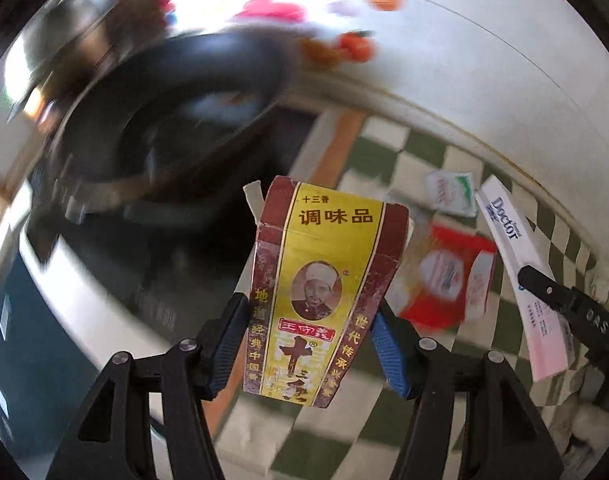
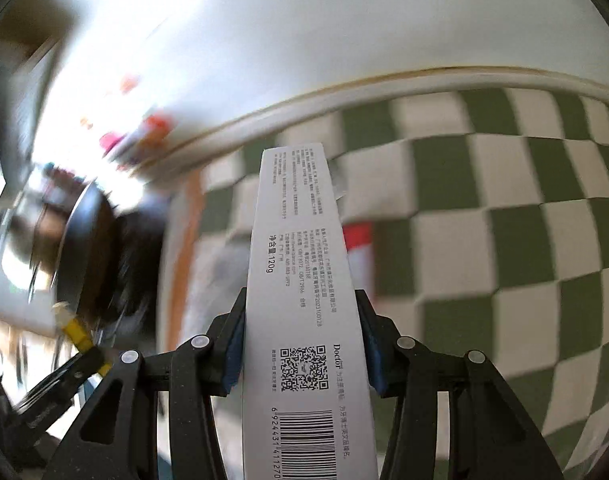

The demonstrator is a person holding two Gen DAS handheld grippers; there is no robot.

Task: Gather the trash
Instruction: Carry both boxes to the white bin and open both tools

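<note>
left claw [image 1: 310,344] around spice box [image 1: 324,280], right claw [image 2: 302,344] around toothpaste box [image 2: 300,280]

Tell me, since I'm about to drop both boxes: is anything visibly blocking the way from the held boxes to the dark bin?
Nothing visible does. The red-and-yellow cardboard spice box hangs just short of the round black bin, with open space between; the long white toothpaste box also faces it unobstructed, though blur hides detail.

Right gripper [image 2: 304,344] clamps a long white toothpaste box [image 2: 300,280] between its blue pads [image 2: 374,356], the box running up the frame, barcode and QR code facing the camera. Green-and-white checkered floor [image 2: 484,240] below, white wall [image 2: 344,32] behind. Dark round bin [image 2: 92,248], blurred, at left.
</note>
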